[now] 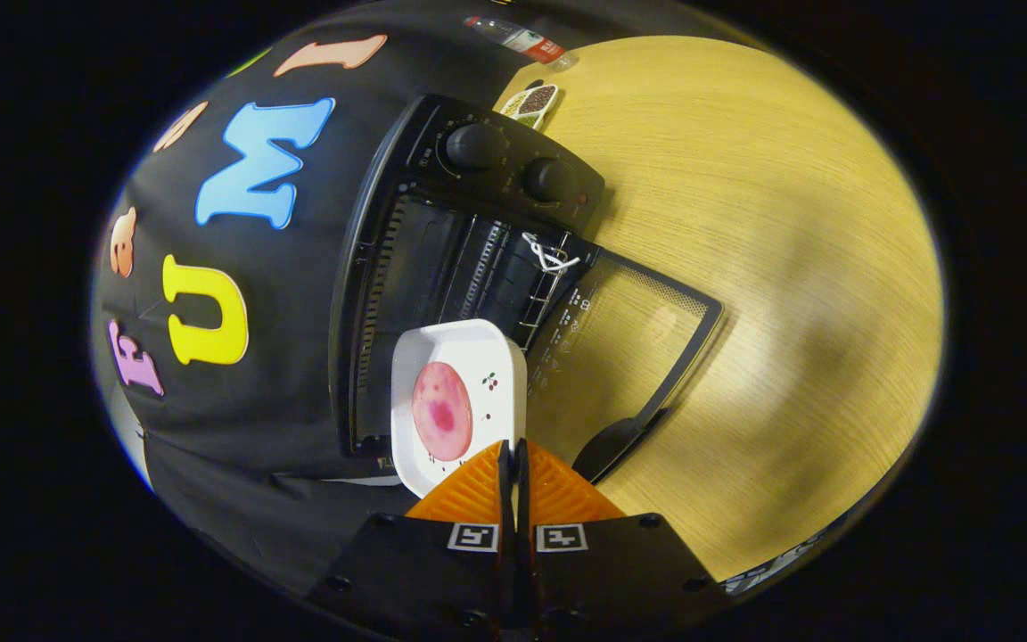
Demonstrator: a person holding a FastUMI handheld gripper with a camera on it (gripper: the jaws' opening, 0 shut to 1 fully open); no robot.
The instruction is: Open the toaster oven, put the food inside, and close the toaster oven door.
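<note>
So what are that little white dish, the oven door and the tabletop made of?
The white dish, pinched at its rim by the closed jaws of the gripper, looks like glazed ceramic or melamine: smooth, glossy, with small printed cherries. The open oven door seems to be a clear glass pane in a dark frame, since the wood shows through. The tabletop looks like matt, pale wood or wood-grain laminate.

Your gripper point(513, 456) pinches the near rim of the white plate point(496, 357), fingers closed on it. The plate, carrying 1 pink slice point(440, 410), sits at the toaster oven point(478, 223) mouth, above its open door point(629, 348).
</note>
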